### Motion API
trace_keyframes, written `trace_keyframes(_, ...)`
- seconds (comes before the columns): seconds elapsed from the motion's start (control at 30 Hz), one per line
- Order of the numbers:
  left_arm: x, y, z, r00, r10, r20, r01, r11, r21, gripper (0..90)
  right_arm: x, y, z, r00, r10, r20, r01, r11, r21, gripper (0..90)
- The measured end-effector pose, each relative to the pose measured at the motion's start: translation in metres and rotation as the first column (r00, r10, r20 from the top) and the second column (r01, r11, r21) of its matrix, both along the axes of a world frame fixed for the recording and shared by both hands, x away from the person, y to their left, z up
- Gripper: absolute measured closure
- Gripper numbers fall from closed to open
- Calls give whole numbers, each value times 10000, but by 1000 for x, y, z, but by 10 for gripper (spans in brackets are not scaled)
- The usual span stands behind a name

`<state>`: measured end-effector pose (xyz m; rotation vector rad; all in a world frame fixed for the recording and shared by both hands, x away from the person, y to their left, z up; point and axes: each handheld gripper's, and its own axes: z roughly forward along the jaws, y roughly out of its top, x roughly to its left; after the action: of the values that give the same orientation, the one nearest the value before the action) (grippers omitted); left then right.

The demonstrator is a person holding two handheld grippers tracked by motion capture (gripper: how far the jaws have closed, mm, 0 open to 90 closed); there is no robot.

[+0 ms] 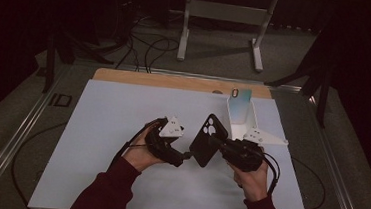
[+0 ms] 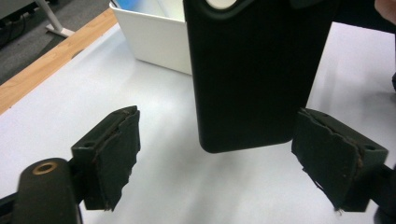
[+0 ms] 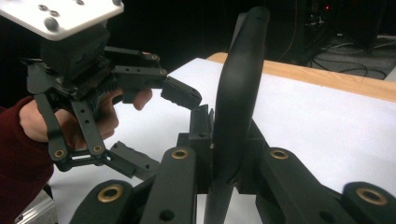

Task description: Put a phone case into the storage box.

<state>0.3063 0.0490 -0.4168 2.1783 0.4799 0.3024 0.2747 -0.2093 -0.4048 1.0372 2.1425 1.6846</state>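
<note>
— Where's the phone case (image 1: 209, 139) now?

— In my right gripper (image 3: 223, 161). Its jaws are pinched tight on one end of the case, which stands edge-on between them in the right gripper view, lifted clear of the white mat (image 1: 107, 123). The camera cutout end points up and away from me.

— And your left gripper (image 2: 212, 158)?

— Spread wide. The free end of the case hangs between its two pads (image 2: 116, 151), closer to the far pad than the near one, but neither pad presses on it. I think the far pad stands just off the case's corner, though the angle makes that hard to judge.

— What's around the case?

— Just behind it sits the white box (image 1: 237, 119), with what looks like a phone (image 1: 241, 95) leaning inside, pale blue-green. Beyond that box runs the wooden table edge (image 1: 175, 81). My left hand (image 1: 139, 153) is on the side of the case away from the box, close by.
</note>
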Motion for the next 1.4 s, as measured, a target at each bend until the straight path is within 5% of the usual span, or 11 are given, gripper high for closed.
trace_keyframes(0.8, 4, -1, -2, 9989, -32, -468, 25, 9999, -152, 10, -6, -8, 8, 9972, 699, 276, -714, 9956, 610, 812)
trace_keyframes(1.23, 1, -6, -2, 9955, -656, -678, 627, 9971, -438, 29, -9, -6, 15, 9876, 1468, 564, -1505, 9863, 679, 812)
trace_keyframes(1.4, -2, -11, -4, 9889, -1246, -809, 1200, 9909, -605, 56, -10, -4, 15, 9826, 1747, 623, -1793, 9808, 773, 813)
